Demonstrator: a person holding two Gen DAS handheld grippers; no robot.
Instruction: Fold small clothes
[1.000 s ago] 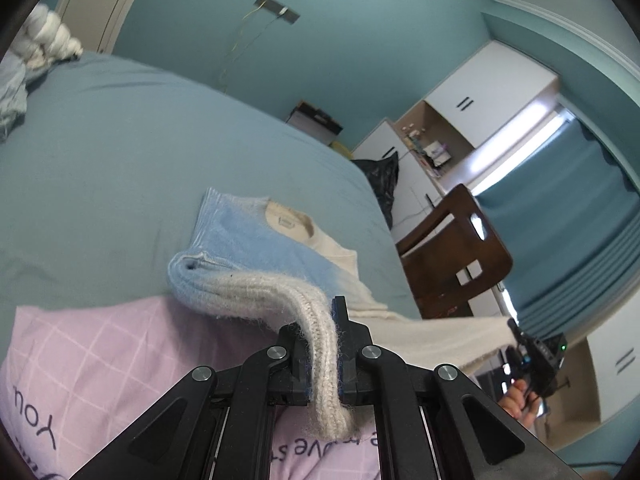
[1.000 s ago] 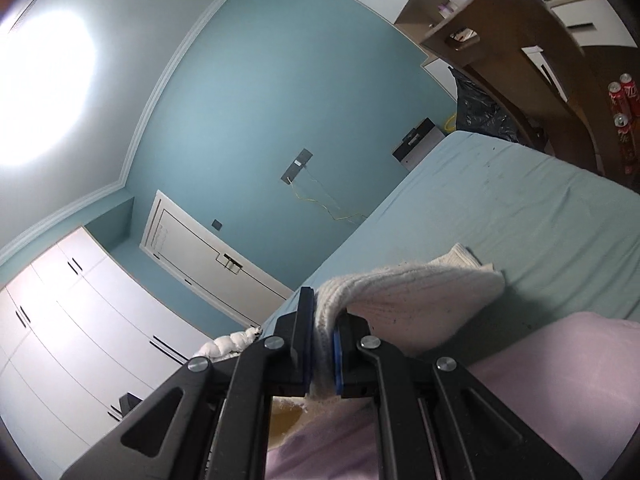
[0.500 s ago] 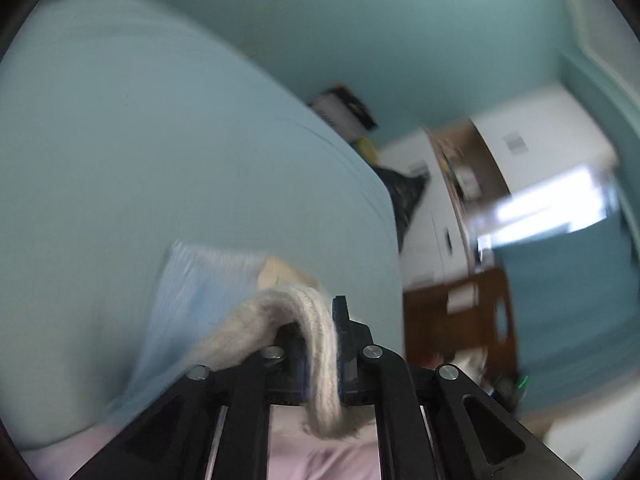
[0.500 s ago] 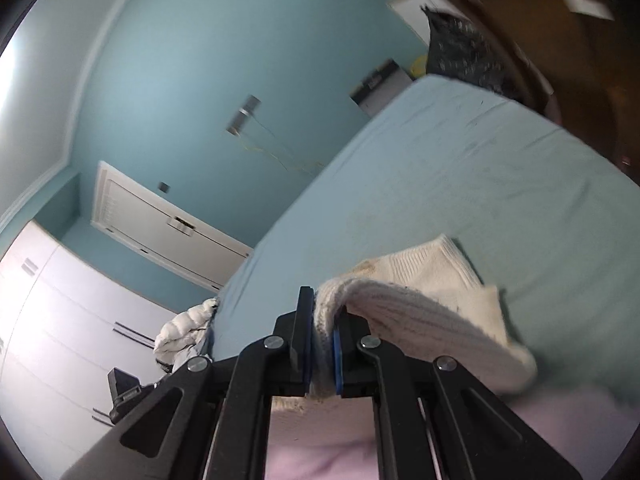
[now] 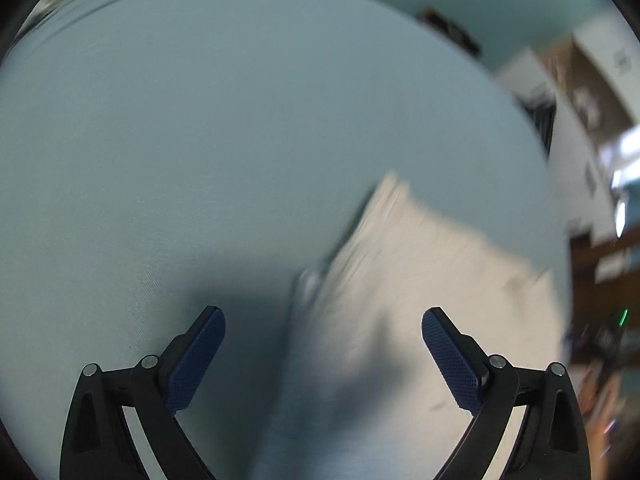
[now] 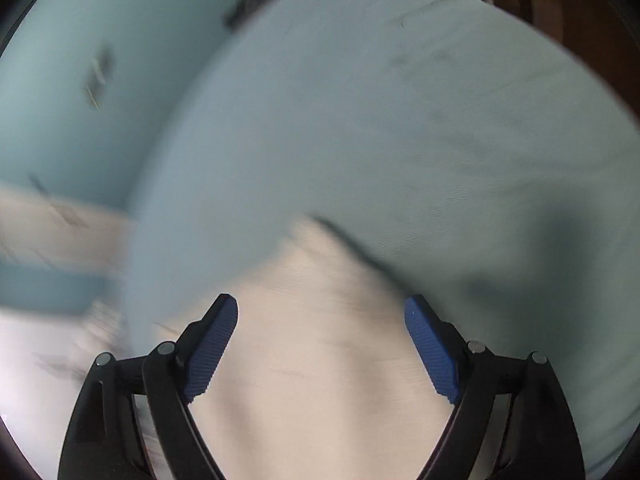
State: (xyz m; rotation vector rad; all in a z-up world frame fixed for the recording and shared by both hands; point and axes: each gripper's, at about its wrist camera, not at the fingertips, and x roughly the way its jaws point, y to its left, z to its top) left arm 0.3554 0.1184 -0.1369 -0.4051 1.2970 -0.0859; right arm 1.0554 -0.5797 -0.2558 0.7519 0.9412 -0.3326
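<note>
Left wrist view, blurred by motion: left gripper (image 5: 323, 320) pointing steeply down at pale blue bed sheet (image 5: 200, 140), jaws wide and opening, blue pads (image 5: 196, 360) clear of all fabric, nothing held. Dark shadow on sheet between the pads. Cream knit garment (image 5: 420, 280) lying on sheet below and right of centre, spread under the right-hand pad, a light blue part toward the bottom edge; furniture at far right too smeared to identify. Right wrist view, also blurred: right gripper (image 6: 321, 312) pointing down, jaws spread and opening, pads (image 6: 212, 352) apart from fabric, nothing gripped. Same garment (image 6: 320, 340) on sheet (image 6: 400, 120) directly beneath, between both fingers, one corner toward frame centre.
</note>
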